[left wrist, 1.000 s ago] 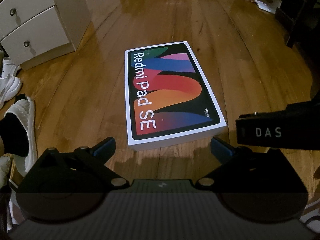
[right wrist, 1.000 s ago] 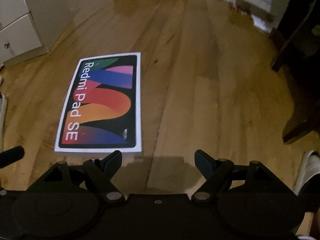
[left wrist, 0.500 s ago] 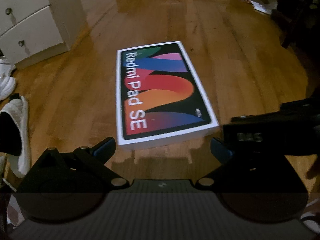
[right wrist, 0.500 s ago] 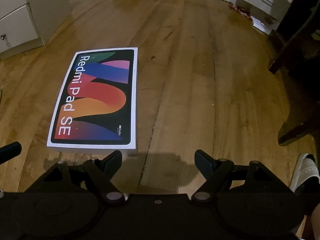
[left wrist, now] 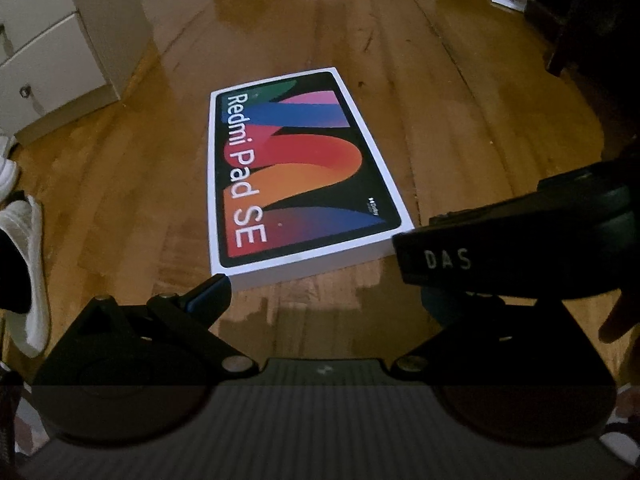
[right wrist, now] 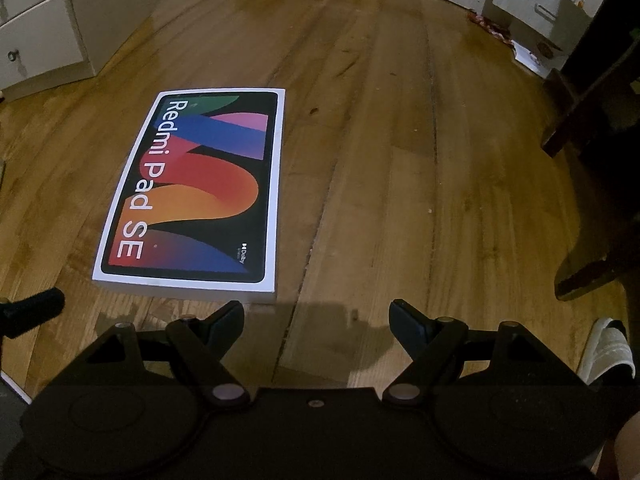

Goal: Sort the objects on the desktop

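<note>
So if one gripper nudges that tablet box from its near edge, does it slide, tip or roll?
The tablet box lies flat and low on the glossy wood floor, so it would probably slide, not tip or roll. Its crisp straight edges suggest stiff cardboard that should not flex. Lifting looks harder: both open grippers, left and right, would likely need its thin side.

A flat box (left wrist: pixel 300 176) has a white border around a black panel filled with overlapping curved bands: green, pink-purple, blue, red and orange, fading to dark purple-blue at one end. White lettering reads "Redmi Pad SE". The floor (right wrist: pixel 400 160) is glossy golden-brown wood with darker grain lines and seams. A chest of drawers (left wrist: pixel 52 52) is off-white with small dark knobs. A slipper (left wrist: pixel 28 264) is white with a ribbed texture. Both grippers (left wrist: pixel 320 292) (right wrist: pixel 318 316) are black with blue finger pads (left wrist: pixel 206 294); one black part (left wrist: pixel 512 248) carries pale letters "DAS".
</note>
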Tool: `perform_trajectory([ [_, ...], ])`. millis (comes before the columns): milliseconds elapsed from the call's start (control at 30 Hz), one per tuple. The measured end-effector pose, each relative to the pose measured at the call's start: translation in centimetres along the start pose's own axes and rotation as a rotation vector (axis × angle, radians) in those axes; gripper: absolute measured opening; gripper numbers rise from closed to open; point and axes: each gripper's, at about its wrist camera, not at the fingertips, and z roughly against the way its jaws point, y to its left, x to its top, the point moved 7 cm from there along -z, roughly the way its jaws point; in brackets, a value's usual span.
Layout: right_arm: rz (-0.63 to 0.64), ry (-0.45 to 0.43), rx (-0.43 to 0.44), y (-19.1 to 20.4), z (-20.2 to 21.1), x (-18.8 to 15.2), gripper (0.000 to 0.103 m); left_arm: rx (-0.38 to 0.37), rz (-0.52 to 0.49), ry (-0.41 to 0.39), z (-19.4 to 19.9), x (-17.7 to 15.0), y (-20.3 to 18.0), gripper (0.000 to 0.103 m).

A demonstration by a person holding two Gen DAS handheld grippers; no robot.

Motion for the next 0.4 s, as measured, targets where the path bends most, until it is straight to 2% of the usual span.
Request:
perform_trajectory([
  [400, 0.028, -0.009, -0.028, -0.02, -0.03, -0.09, 0.084, -0.013, 0.019, -0.013, -0.62, 0.09, -0.50, 0.103],
])
